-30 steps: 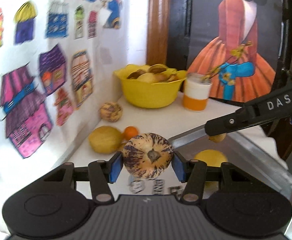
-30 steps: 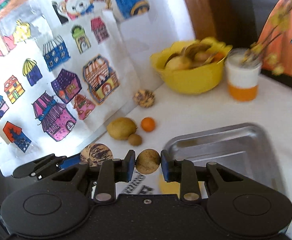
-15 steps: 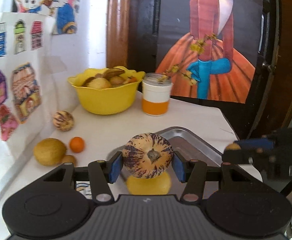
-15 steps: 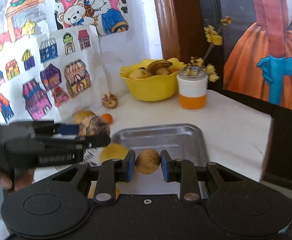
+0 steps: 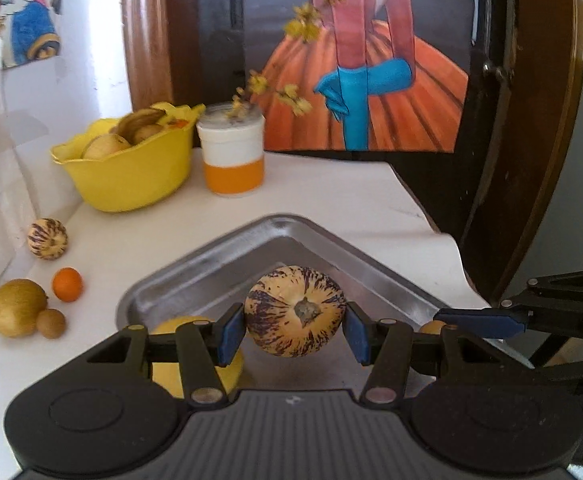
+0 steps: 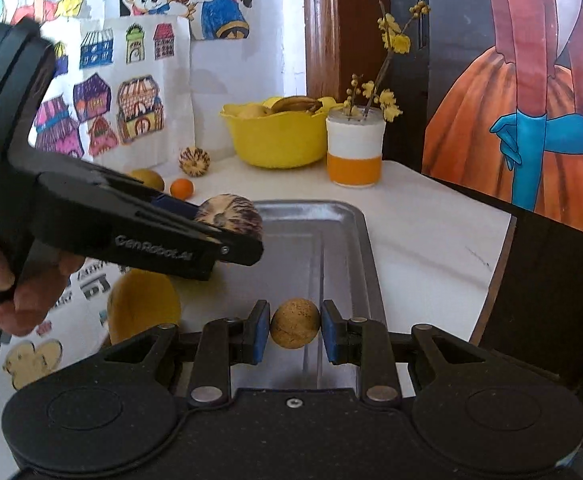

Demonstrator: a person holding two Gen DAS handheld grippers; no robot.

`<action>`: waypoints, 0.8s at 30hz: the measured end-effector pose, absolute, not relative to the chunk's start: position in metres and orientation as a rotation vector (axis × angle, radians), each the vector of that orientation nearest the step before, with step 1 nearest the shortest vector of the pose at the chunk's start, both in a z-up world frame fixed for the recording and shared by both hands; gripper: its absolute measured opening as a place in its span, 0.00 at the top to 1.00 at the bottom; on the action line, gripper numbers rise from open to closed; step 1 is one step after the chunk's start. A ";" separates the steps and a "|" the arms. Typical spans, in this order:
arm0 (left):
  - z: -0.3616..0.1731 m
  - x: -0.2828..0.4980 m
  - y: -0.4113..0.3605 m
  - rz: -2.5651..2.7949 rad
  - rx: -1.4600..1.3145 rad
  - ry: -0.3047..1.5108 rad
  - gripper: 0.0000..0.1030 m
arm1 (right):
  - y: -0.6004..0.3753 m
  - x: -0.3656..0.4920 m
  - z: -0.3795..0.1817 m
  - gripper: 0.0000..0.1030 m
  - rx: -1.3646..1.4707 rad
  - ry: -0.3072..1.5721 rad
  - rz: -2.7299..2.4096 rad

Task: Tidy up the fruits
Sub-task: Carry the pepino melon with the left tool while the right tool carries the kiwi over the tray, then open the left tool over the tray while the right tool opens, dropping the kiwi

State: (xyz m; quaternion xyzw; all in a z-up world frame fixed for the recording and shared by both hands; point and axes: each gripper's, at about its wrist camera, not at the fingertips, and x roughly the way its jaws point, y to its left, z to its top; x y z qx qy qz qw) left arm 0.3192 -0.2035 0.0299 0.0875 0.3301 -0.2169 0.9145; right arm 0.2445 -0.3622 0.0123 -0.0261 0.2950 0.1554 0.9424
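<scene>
Left wrist view: left gripper [image 5: 295, 328] is pinching a striped melon [image 5: 295, 311] btwn its blue fingers [image 5: 230, 334], hanging over the metal tray [image 5: 275, 240]. A yellow fruit [image 5: 171, 326] is lying in the tray's near-left corner.

Right wrist view: right gripper [image 6: 295, 330] is squeezing a small brown fruit [image 6: 295, 323] over the tray's near part — yellow bowl [image 6: 279, 142] & orange-white cup [image 6: 354, 152] are sitting at the table [image 6: 431, 232] back.
</scene>
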 end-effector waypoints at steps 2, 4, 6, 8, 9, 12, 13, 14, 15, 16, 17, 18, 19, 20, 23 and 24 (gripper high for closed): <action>0.026 0.319 -0.207 -0.445 0.195 0.692 0.44 | -0.362 0.243 0.008 0.71 -0.058 0.605 0.319; 0.023 0.320 -0.211 -0.441 0.208 0.700 0.44 | -0.362 0.241 0.005 0.71 -0.062 0.605 0.320; 0.020 0.320 -0.213 -0.439 0.217 0.707 0.44 | -0.362 0.240 0.002 0.71 -0.063 0.603 0.319; 0.019 0.320 -0.215 -0.437 0.225 0.713 0.44 | -0.363 0.239 0.000 0.71 -0.060 0.604 0.318; 0.018 0.321 -0.216 -0.438 0.227 0.715 0.44 | -0.363 0.239 0.000 0.71 -0.055 0.604 0.315; 0.016 0.321 -0.217 -0.441 0.234 0.722 0.44 | -0.364 0.237 -0.003 0.71 -0.045 0.606 0.307; 0.015 0.321 -0.217 -0.440 0.237 0.723 0.44 | -0.365 0.237 -0.003 0.71 -0.043 0.605 0.303; 0.014 0.321 -0.217 -0.441 0.239 0.725 0.44 | -0.365 0.237 -0.004 0.71 -0.042 0.605 0.300; 0.013 0.321 -0.217 -0.443 0.240 0.729 0.44 | -0.365 0.237 -0.004 0.71 -0.039 0.605 0.298; 0.013 0.322 -0.217 -0.444 0.240 0.734 0.44 | -0.365 0.236 -0.005 0.71 -0.037 0.605 0.296; 0.012 0.322 -0.218 -0.444 0.240 0.739 0.44 | -0.365 0.236 -0.005 0.71 -0.034 0.604 0.294; 0.011 0.322 -0.218 -0.443 0.239 0.744 0.44 | -0.365 0.237 -0.005 0.71 -0.033 0.604 0.293; 0.010 0.322 -0.217 -0.443 0.238 0.751 0.44 | -0.365 0.237 -0.006 0.71 -0.032 0.603 0.291; 0.010 0.322 -0.217 -0.444 0.236 0.746 0.44 | -0.365 0.237 -0.006 0.71 -0.034 0.604 0.289; 0.012 0.320 -0.218 -0.442 0.255 0.727 0.42 | -0.363 0.236 -0.006 0.70 -0.044 0.599 0.284; 0.013 0.319 -0.217 -0.445 0.256 0.715 0.40 | -0.362 0.235 -0.005 0.70 -0.048 0.595 0.281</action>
